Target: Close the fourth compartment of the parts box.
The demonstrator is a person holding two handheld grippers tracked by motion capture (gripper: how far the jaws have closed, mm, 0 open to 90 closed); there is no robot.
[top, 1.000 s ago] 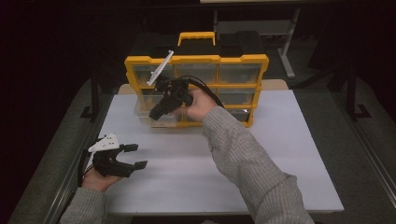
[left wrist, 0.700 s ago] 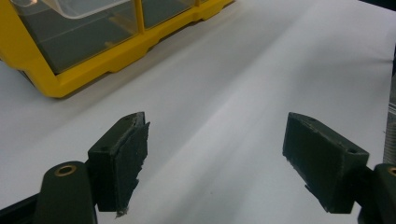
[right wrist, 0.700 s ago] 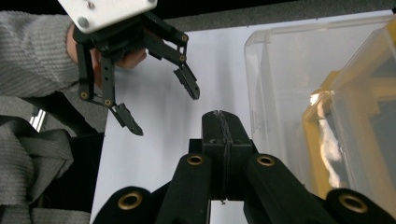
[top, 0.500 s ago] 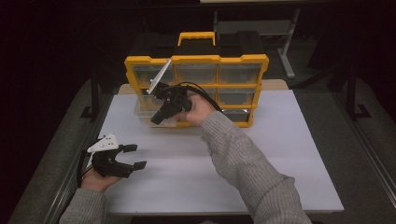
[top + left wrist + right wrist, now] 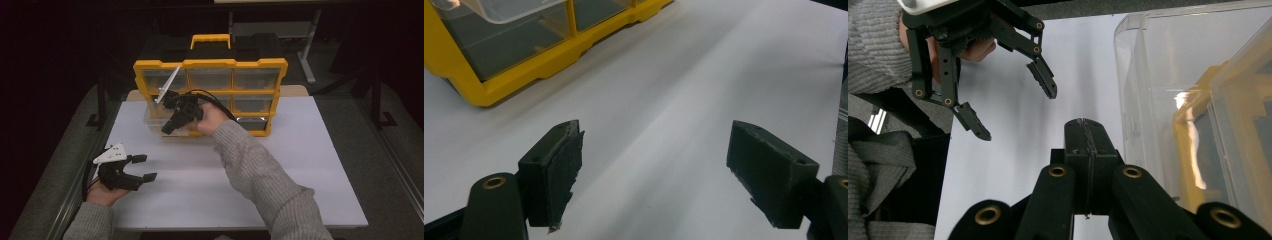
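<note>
Clear plastic drawer [image 5: 159, 118] sticks out of the lower left corner of the yellow organizer [image 5: 210, 65], which stands upright at the far edge of the white table [image 5: 310, 170]. The right gripper [image 5: 170, 126] is just in front of that drawer, its jaws pressed flat together with nothing between them; in the right gripper view the drawer's clear wall [image 5: 1153, 75] is right beside the closed jaws. The left gripper [image 5: 142, 167] rests well in front of the organizer and to its left, low over the bare tabletop, its jaws wide apart and holding nothing. The table is plain white and bare in front of the organizer, with grey floor [image 5: 390, 125] on both sides and a dark room behind. A black case with a yellow handle [image 5: 210, 39] rises behind the organizer, mostly lost in shadow. What the organizer's compartments hold is too dim to make out, and the right hand [image 5: 212, 117] covers part of its lower row.
</note>
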